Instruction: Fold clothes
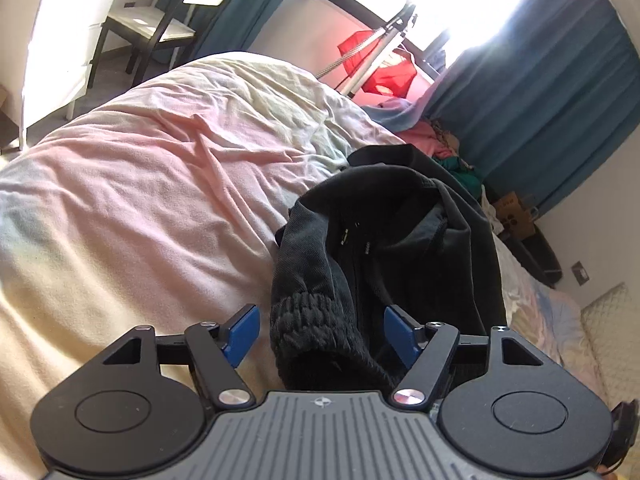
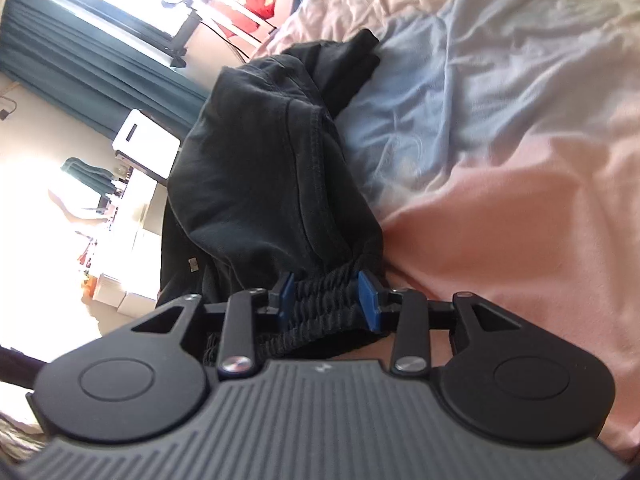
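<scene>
Ahead of your left claw and off to its left spreads the bed (image 1: 152, 184), its sheet pink, cream and pale blue. Far ahead to the left stands a chair (image 1: 156, 28). Far ahead to the right hang teal curtains (image 1: 560, 92), with red cloth (image 1: 384, 68) on a rack beside them. Left of your right claw sits a white box (image 2: 146, 142).

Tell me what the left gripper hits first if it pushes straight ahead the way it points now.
The left gripper would meet the black garment at once: its ribbed cuff already lies between the open jaws, apparently clear of both pads. Beyond it lies the pink bedsheet.
</scene>
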A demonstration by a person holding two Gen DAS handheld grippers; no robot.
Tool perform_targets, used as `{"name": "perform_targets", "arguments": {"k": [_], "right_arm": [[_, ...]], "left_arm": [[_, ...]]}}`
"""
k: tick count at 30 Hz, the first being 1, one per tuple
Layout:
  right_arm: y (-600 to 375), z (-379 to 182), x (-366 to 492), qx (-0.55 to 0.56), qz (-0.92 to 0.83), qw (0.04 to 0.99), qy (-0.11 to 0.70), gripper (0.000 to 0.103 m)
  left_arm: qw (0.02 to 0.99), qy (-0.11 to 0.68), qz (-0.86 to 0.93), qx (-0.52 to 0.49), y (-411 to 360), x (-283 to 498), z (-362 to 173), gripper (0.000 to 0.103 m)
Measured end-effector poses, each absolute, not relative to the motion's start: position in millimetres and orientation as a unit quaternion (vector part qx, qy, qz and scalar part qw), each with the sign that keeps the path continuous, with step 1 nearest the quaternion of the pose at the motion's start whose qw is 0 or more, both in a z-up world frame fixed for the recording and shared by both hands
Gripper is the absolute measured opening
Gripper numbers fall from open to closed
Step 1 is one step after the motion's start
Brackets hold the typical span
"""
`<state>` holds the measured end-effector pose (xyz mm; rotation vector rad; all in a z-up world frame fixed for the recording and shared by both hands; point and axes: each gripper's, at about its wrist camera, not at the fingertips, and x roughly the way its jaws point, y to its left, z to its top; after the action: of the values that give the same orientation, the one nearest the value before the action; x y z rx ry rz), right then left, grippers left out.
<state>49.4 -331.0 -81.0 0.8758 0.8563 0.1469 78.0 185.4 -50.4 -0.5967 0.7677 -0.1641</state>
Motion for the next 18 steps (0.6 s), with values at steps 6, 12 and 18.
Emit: {"name": "perform_targets", "arguments": {"k": [6, 12, 18], "right_arm": [[-332, -104, 65, 0.428, 0.011, 0.803, 0.415, 0.039], [-328, -105, 68, 0.432, 0.025, 0.801, 0.414, 0.040], [-309, -67, 51, 0.382, 0.099, 0.846, 0.359, 0.040]], "left_arm": [[0.859, 0.423, -0.059, -0.283, 175, 112, -73, 0.071], [0.847, 0.428, -0.097, -0.300, 170, 115, -79, 0.055], [0.847, 0.431, -0.108, -0.293, 166, 105, -78, 0.052]]}}
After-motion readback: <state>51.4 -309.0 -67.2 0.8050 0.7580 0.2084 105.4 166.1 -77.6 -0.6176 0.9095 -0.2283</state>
